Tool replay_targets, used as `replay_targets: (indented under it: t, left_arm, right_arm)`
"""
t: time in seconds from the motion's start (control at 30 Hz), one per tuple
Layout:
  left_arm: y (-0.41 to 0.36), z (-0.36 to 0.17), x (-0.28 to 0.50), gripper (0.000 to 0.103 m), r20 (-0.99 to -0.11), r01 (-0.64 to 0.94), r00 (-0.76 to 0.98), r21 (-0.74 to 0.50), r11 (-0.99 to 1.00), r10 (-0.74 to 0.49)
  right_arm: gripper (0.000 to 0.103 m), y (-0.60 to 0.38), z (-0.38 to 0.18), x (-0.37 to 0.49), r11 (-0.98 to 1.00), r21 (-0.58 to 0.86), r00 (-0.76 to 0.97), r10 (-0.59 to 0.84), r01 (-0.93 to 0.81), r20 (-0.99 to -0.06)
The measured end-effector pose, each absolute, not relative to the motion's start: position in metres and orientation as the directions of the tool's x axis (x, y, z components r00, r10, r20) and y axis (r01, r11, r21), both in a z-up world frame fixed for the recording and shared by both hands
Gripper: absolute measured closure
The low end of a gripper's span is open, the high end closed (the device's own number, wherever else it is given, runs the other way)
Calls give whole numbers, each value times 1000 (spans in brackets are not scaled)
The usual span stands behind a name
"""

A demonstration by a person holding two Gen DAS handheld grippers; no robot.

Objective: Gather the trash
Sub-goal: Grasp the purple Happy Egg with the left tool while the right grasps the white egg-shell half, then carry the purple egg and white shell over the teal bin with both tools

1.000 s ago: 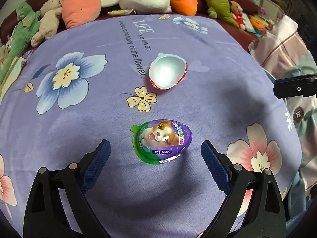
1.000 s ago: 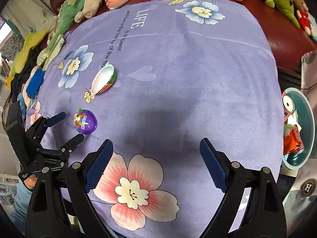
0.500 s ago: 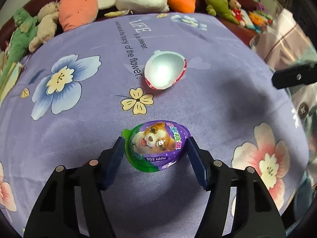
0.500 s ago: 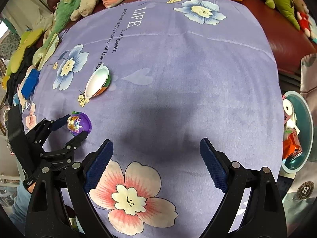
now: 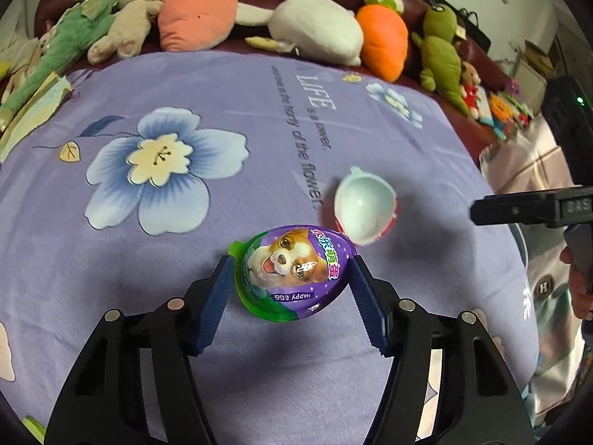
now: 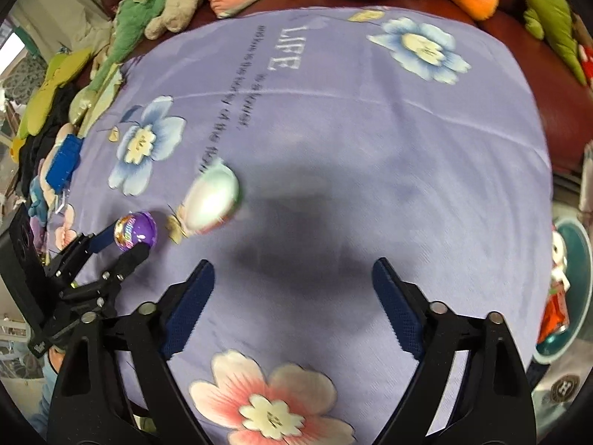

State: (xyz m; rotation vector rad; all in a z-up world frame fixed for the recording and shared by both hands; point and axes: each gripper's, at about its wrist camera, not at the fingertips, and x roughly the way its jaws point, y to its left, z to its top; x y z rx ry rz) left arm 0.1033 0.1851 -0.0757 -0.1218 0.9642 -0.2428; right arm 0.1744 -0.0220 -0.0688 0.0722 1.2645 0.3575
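Observation:
My left gripper is shut on a purple egg-shaped toy shell with a puppy picture and a green rim, held above the purple flowered bedspread. An empty white half-shell with a red rim lies on the bedspread just beyond it. In the right wrist view the left gripper holds the purple egg at the left, and the white half-shell lies beside it. My right gripper is open and empty over the middle of the bedspread.
A teal bin holding trash stands off the bed's right edge. Plush toys line the sofa along the far edge. A blue object and clutter lie off the left edge.
My left gripper closed on the purple egg and lifted it off the bedspread. My right gripper moved forward towards the white half-shell.

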Motion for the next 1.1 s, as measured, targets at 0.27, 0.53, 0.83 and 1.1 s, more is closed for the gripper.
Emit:
replay_targets:
  t: [0.27,0.53,0.83,1.1]
  left_arm:
    - [200,-79,107,39,-804,110,543,-219,969,-243]
    - [204,-81,108,39,-808,96,541,-218,971,-235]
    - [197,-81,106,39,-810,109,536,-214,971,-239]
    - [169,-70,102,39,-804,156,538,-200,967,-254]
  right_arm:
    - [47,16,-85,205,920,290,205,347,-263,-915]
    - [63,37,-101,219,915,292,194,351,-278,-916]
    - [98,38,-101,206,913,223,222,309,-341,-925]
    - [98,-10,-75,183,927,206,302,303,-314,-904]
